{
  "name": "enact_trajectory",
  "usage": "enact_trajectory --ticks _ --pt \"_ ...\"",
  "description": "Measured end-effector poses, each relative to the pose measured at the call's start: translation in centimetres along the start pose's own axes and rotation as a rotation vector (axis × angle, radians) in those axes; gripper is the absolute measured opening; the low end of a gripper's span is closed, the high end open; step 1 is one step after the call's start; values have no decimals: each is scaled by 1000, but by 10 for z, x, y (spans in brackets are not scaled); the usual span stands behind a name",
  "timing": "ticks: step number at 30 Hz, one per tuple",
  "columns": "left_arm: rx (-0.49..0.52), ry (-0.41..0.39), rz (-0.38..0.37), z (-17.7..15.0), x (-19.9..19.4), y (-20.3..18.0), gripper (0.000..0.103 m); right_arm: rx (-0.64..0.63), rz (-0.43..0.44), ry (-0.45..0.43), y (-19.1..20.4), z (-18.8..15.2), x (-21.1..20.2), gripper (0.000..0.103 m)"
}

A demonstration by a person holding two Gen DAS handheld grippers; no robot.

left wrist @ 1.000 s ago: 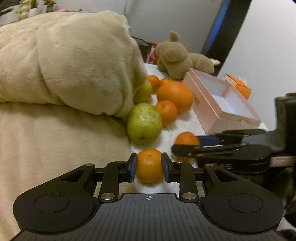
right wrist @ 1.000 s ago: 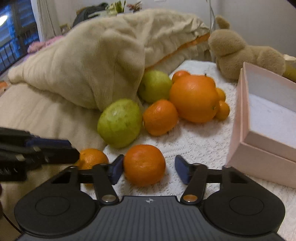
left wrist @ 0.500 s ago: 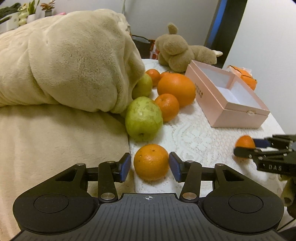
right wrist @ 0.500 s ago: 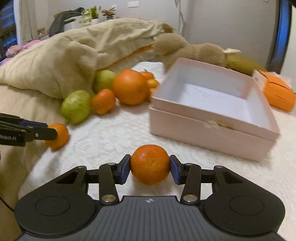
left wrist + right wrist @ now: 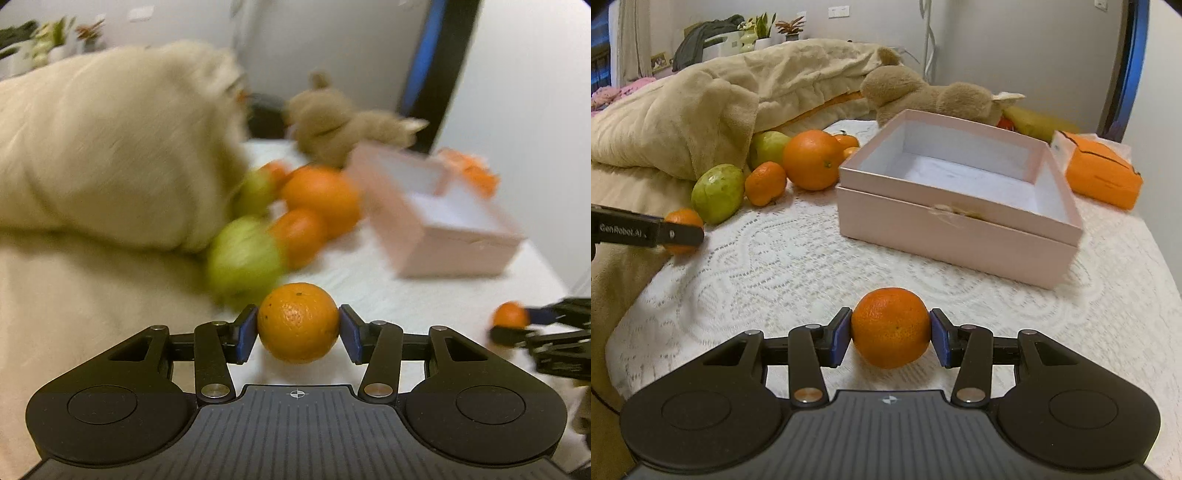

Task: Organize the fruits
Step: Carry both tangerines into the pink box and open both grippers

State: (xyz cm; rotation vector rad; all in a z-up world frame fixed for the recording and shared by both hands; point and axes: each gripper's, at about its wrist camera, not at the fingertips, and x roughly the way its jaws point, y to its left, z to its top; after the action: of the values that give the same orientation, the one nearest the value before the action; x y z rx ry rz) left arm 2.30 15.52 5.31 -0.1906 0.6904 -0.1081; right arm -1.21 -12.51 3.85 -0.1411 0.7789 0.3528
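Note:
My left gripper (image 5: 298, 328) is shut on a mandarin (image 5: 298, 321), its blue pads pressed against both sides; the fruit stays sharp while everything behind it is blurred. In the right wrist view that left gripper (image 5: 679, 230) and its mandarin (image 5: 683, 218) sit at the left, beside the fruit pile. My right gripper (image 5: 891, 336) is shut on a second mandarin (image 5: 890, 325) over the lace cloth, in front of the empty pink box (image 5: 960, 225). The left wrist view has the right gripper (image 5: 511, 323) at its right edge. A green guava (image 5: 718, 194), a large orange (image 5: 812, 158) and a small mandarin (image 5: 765, 182) lie left of the box.
A beige blanket (image 5: 683, 122) is heaped at the back left, partly over another green fruit (image 5: 770, 146). A brown plush toy (image 5: 923, 92) lies behind the box, and an orange packet (image 5: 1100, 177) to its right. The white lace cloth (image 5: 775, 266) covers the surface.
My right gripper shut on its mandarin and carried it from the pile to the front of the pink box. My left gripper's jaws widened, then came against a mandarin, and its view swung.

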Motion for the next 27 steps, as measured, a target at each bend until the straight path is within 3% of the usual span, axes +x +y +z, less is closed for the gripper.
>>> enact_trajectory --ticks 3,5,9,12,14,18,20,23,25,26,27 --pt "-11 -70 -108 14 -8 -22 53 33 -8 -12 -23 1 -9 45" --pt "-3 -117 -152 33 -10 -41 53 49 -12 -66 -41 9 -21 45" --pt "15 -257 -262 93 -4 -86 53 41 -42 -240 -69 56 -47 45" --pt "-84 -250 -368 140 35 -102 53 28 -78 -312 -83 98 -42 45" --pt "-94 -186 -336 154 73 -111 53 54 -67 -296 -95 120 -25 45" --pt "-25 -26 -181 146 142 -122 52 78 -62 -215 -109 133 26 45" --pt "3 -16 -134 140 159 -120 52 85 -76 -179 -115 132 49 45" --pt "-19 -32 -144 141 163 -113 52 78 -66 -151 -116 124 68 46" --pt "-37 -59 -139 143 153 -110 52 53 -57 -173 -114 119 70 59" --pt "-30 -79 -103 142 139 -109 52 45 -76 -195 -113 118 69 68" --pt "-18 -98 -57 143 129 -108 52 33 -103 -221 -113 116 67 69"
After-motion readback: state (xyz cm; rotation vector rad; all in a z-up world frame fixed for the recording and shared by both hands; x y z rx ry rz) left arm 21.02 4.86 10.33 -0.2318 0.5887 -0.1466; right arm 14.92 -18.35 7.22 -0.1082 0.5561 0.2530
